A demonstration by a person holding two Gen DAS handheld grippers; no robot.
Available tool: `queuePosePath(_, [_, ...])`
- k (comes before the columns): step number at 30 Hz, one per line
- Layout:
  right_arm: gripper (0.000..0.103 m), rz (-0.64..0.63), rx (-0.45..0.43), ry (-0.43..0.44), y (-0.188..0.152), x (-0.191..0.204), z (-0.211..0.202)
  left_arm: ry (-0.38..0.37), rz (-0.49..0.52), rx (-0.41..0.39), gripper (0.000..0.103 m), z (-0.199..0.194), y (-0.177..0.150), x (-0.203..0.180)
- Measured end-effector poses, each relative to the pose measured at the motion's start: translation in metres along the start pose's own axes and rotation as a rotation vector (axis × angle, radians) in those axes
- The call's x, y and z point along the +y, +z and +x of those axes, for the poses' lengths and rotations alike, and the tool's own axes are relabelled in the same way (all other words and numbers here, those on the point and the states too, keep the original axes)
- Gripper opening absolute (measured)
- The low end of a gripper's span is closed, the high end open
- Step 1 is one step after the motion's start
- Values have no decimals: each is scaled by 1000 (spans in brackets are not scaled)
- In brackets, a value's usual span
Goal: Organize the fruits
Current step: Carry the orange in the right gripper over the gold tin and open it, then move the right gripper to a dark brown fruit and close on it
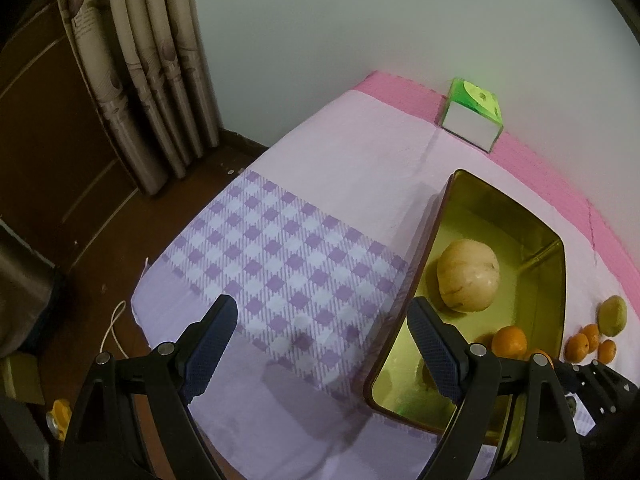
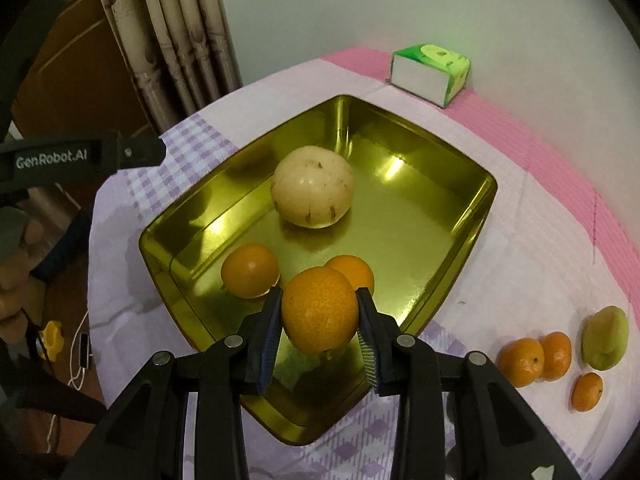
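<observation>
Fruit sits partly sorted on a cloth-covered table (image 2: 500,248): the right gripper (image 2: 319,316) holds 1 mandarin (image 2: 320,314) clamped between its 2 fingers, both pads pressed against the peel, and it hangs just above the near corner of a gold-coloured metal tin (image 2: 472,216). Inside the tin lie a large pale round fruit (image 2: 313,186) toward the far side and 2 more mandarins — 1 at the near left (image 2: 250,270), the other (image 2: 354,270) partly hidden behind the held one. To the right of the tin, on the bare cloth, 3 mandarins (image 2: 520,362) lie close together, with a small green fruit (image 2: 605,338) just beside them. The left gripper (image 1: 324,350) has its fingers spread wide with nothing between them; it hovers over the purple checked part of the cloth (image 1: 280,252), its right finger above the tin's (image 1: 424,256) left rim. From that side the pale fruit (image 1: 468,276) and 1 mandarin (image 1: 509,342) show inside the tin. A green and white tissue pack (image 2: 430,74) stands at the far edge of the table against the wall, well apart from the fruit. Patterned curtains (image 1: 152,72) hang at the far left.
</observation>
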State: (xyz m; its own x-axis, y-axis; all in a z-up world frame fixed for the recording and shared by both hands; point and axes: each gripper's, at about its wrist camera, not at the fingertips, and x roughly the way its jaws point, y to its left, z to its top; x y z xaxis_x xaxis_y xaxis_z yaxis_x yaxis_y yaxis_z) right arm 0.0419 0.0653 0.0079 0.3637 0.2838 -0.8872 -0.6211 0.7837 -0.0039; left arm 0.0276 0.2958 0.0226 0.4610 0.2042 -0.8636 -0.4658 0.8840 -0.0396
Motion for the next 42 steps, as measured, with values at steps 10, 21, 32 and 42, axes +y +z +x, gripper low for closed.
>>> queuePosePath(10, [33, -5, 18, -20, -19, -9, -12, 0, 30, -5, 87, 2, -4, -7])
queuePosePath(21, [34, 2, 28, -25, -23, -10, -14, 3, 49, 1, 87, 2, -5, -12])
queuePosePath(32, [34, 25, 5, -26, -25, -17, -15, 8, 67, -5, 87, 3, -6, -17])
queuePosePath(42, [34, 55, -43, -23, 12, -8, -1, 13, 87, -18, 87, 1, -7, -21])
